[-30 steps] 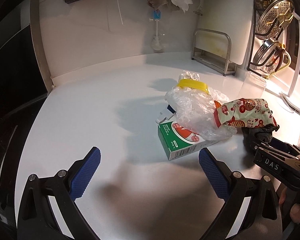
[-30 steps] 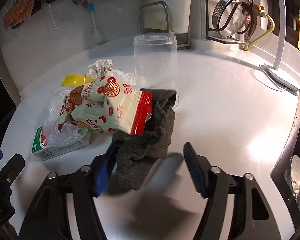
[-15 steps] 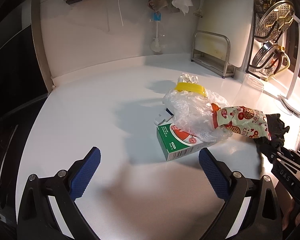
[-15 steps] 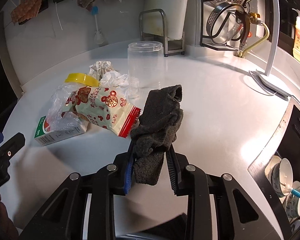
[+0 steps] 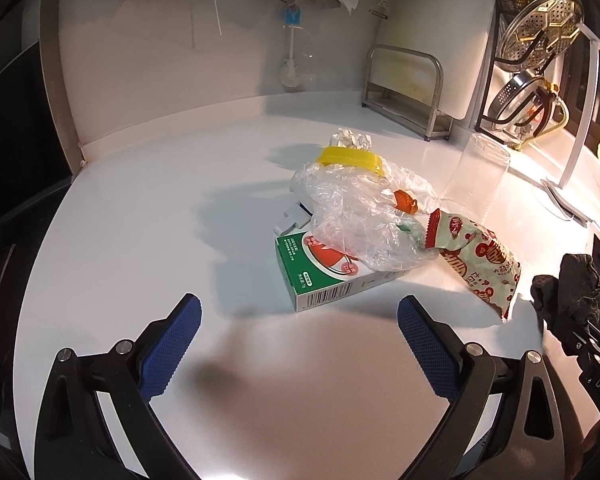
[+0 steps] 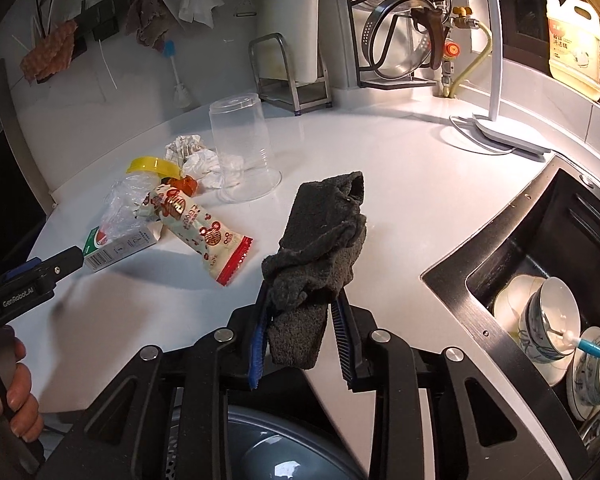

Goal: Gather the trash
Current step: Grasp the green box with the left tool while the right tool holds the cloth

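My right gripper [image 6: 300, 332] is shut on a dark grey cloth [image 6: 319, 240], which stands up out of its blue pads; the same cloth [image 5: 567, 284] shows at the right edge of the left wrist view. A pile of trash lies on the white counter [image 5: 140, 240]: a green and white carton [image 5: 323, 276], crumpled clear plastic [image 5: 351, 216], a yellow lid [image 5: 351, 158], a red-patterned snack wrapper [image 5: 475, 256] and crumpled paper [image 6: 204, 160]. My left gripper [image 5: 296, 344] is open, hovering just in front of the carton with nothing between its fingers.
An upturned clear plastic cup [image 6: 244, 148] stands behind the pile. A sink [image 6: 539, 280] with bowls lies at the right. A grey bin [image 6: 280, 448] sits below the right gripper. Racks, a lamp base [image 6: 495, 136] and hanging cloths line the back wall.
The right gripper closed on the grey cloth and drew back to the right, away from the pile. The snack wrapper slid off the cloth and now lies on the counter. The left gripper stayed put.
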`<state>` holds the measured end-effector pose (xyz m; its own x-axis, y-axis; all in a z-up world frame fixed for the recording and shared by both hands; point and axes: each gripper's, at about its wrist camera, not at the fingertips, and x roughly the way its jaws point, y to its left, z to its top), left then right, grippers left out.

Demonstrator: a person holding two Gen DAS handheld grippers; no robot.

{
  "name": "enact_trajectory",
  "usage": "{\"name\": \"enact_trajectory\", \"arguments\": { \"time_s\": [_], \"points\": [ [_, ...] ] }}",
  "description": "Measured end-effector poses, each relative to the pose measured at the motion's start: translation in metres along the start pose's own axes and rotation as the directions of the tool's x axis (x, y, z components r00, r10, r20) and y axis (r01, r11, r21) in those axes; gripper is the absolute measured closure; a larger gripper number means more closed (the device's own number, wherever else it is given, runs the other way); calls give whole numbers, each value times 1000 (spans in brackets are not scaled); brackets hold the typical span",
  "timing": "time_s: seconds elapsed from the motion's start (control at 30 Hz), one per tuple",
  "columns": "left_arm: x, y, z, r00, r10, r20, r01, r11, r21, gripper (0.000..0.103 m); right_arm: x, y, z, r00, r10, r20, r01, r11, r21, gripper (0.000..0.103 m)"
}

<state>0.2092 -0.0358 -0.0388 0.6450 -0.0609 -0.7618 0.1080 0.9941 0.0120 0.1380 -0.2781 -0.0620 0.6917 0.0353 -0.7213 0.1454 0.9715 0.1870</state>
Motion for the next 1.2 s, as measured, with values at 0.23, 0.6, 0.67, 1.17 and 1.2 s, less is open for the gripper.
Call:
{"name": "enact_trajectory", "arguments": {
  "time_s": [0.23, 0.6, 0.67, 1.17, 1.2],
  "points": [
    [12, 26, 11, 997, -69, -42, 74, 989, 128, 6, -9, 0, 1, 998, 53, 20, -53, 999, 7, 75],
    [38, 40, 44, 942, -325, -89, 337, 910, 243, 6, -14, -6, -2, 998, 66, 13, -67, 996, 52, 75],
    [43, 39, 51, 936, -341, -92, 353, 900, 255, 6, -14, -9, -3, 997, 70, 9, -71, 995, 68, 74],
    [64, 15, 59, 916, -368, -159, 401, 830, 387, 6, -15, -9, -3, 997, 78, 10, -78, 994, 76, 74],
    [65, 13, 59, 913, -370, -174, 409, 824, 393, 6, -15, -9, -3, 997, 78, 10, -78, 994, 76, 74]
  ]
}}
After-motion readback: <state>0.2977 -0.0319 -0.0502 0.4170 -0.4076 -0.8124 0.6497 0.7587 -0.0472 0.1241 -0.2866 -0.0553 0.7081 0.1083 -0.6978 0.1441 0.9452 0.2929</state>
